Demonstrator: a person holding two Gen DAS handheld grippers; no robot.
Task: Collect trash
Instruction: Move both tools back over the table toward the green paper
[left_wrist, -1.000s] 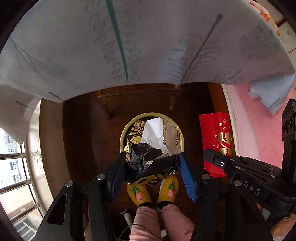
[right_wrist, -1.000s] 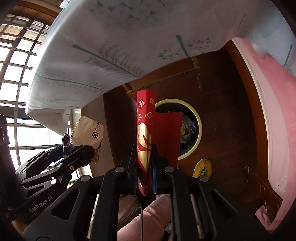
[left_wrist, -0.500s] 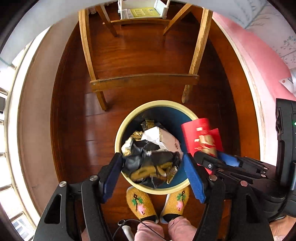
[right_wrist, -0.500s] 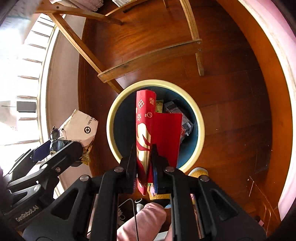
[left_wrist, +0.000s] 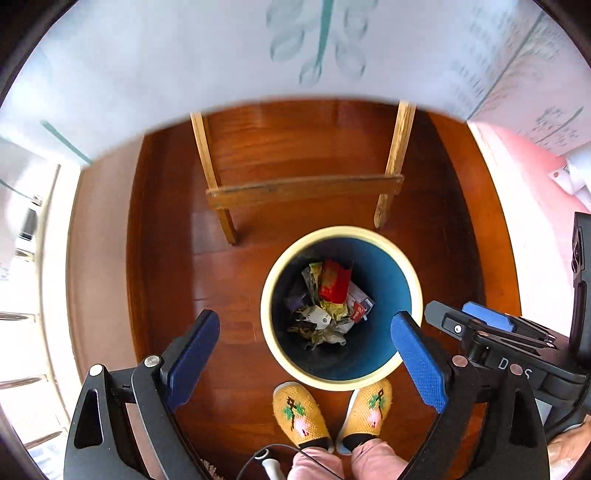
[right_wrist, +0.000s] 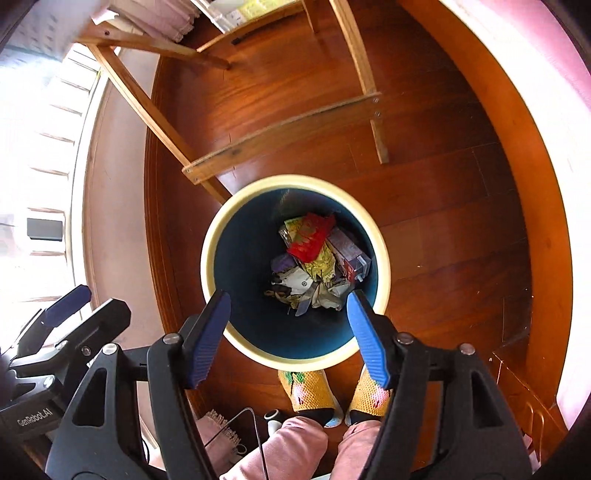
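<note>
Now both grippers' jaws have just opened; red packet lies in bin.

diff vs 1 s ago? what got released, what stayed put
Both tongs let go. The left tongs dropped the black-and-white wrapper bundle and the right tongs dropped the red packet; both now lie in the bin. Both sets of jaws have just been opening, with nothing between them. Bin, wooden stool and yellow slippers stayed put.

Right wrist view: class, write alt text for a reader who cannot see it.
The open, empty right gripper hangs over a cream-rimmed blue bin holding a red packet atop crumpled wrappers. Yellow slippers stand beside it on wood floor.
</note>
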